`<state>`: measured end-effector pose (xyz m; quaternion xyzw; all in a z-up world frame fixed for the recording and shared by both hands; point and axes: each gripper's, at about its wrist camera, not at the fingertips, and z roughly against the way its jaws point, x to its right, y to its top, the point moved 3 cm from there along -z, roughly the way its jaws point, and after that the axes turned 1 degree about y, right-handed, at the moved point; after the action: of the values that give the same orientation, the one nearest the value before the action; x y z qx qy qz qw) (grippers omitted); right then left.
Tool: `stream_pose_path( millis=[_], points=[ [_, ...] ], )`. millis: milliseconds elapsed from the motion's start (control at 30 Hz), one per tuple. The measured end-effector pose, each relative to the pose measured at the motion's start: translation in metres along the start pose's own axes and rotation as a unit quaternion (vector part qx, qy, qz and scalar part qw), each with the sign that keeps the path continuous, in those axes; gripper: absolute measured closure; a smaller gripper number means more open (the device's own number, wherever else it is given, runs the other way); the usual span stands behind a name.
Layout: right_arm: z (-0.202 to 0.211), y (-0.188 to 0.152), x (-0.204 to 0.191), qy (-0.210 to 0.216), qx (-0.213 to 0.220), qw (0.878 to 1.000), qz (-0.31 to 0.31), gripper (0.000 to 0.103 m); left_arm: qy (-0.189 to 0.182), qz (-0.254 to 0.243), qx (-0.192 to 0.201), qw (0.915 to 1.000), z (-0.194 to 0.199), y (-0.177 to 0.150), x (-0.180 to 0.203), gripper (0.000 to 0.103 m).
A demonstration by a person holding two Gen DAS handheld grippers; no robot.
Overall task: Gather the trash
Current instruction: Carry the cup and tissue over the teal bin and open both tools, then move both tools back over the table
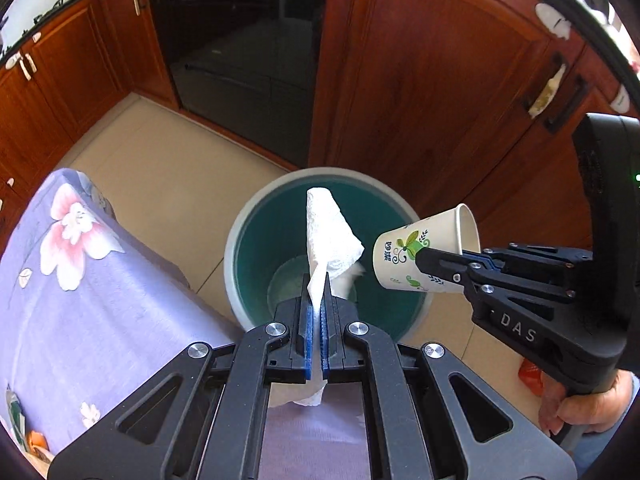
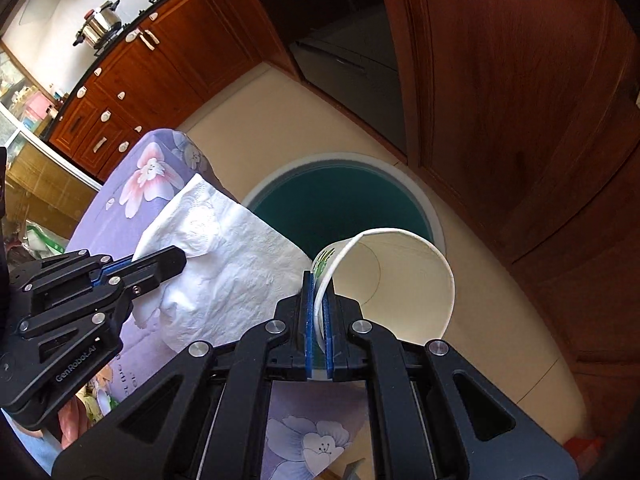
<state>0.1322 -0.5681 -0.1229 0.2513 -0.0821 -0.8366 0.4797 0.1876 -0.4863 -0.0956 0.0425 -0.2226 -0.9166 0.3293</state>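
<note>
From the left wrist we see our left tongs [image 1: 319, 280] pinching one paper towel [image 1: 329, 230] over one green bin [image 1: 320, 252]; right tongs [image 1: 444, 266] clamp one paper cup [image 1: 428, 250]. From the right wrist, cup [image 2: 394, 276] above bin [image 2: 340, 200], floral-clothed worktop [image 2: 148, 184] just beside.

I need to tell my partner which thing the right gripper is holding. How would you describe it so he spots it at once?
Find the round bin with the green inside, on the tiled floor beside the purple flowered tablecloth. Over its right edge the right gripper pinches a paper cup by the rim, tipped sideways. It is stiff and printed with green leaves, unlike the plain white paper towel in the left gripper.
</note>
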Motion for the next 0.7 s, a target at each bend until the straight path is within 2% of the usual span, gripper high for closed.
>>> stream_pose_path(
  millis=[167,200,233,267,300,367,400,433,500,533,633,700],
  points=[
    [-0.023,0.011,0.004,-0.008,-0.018,1.000,-0.003,0.094,0.006,0.000,-0.021,0.9998,-0.025,0.005,0.000,0.097],
    [-0.026,0.013,0.003,-0.009,-0.020,1.000,-0.003,0.090,0.006,0.001,-0.025,0.9997,-0.026,0.005,0.001,0.090],
    [-0.026,0.012,0.005,-0.008,-0.020,1.000,-0.003,0.070,0.007,0.003,-0.026,0.9996,-0.025,0.004,0.002,0.082],
    [-0.026,0.013,0.004,-0.009,-0.019,1.000,-0.003,0.059,0.016,0.005,-0.022,0.9996,-0.023,0.004,0.001,0.061],
    [-0.025,0.014,0.005,-0.025,-0.015,1.000,-0.003,0.055,0.032,0.008,-0.012,0.9994,-0.020,0.005,0.000,0.049],
    [-0.022,0.015,0.008,-0.027,-0.012,1.000,-0.008,0.042,0.039,0.013,0.000,0.9991,-0.011,0.004,-0.005,0.040],
    [-0.019,0.015,0.012,-0.032,-0.013,0.999,-0.014,0.030,0.035,0.021,0.000,0.9992,-0.008,0.004,-0.007,0.035],
    [-0.016,0.014,0.013,-0.032,-0.009,0.999,-0.020,0.025,0.032,0.028,0.000,0.9991,-0.004,0.003,-0.010,0.032],
    [-0.009,0.012,0.013,-0.030,-0.003,0.999,-0.024,0.022,0.036,0.036,-0.001,0.9987,0.003,0.000,-0.014,0.018],
    [-0.006,0.010,0.012,-0.033,-0.005,0.999,-0.026,0.018,0.039,0.036,0.001,0.9986,0.007,-0.002,-0.014,0.016],
    [0.006,0.005,0.008,-0.042,0.000,0.999,-0.022,0.017,0.050,0.034,0.012,0.9981,0.022,-0.010,-0.017,0.004],
    [0.014,0.004,0.004,-0.051,0.001,0.999,-0.012,0.014,0.053,0.034,0.017,0.9979,0.030,-0.014,-0.017,0.004]
  ],
)
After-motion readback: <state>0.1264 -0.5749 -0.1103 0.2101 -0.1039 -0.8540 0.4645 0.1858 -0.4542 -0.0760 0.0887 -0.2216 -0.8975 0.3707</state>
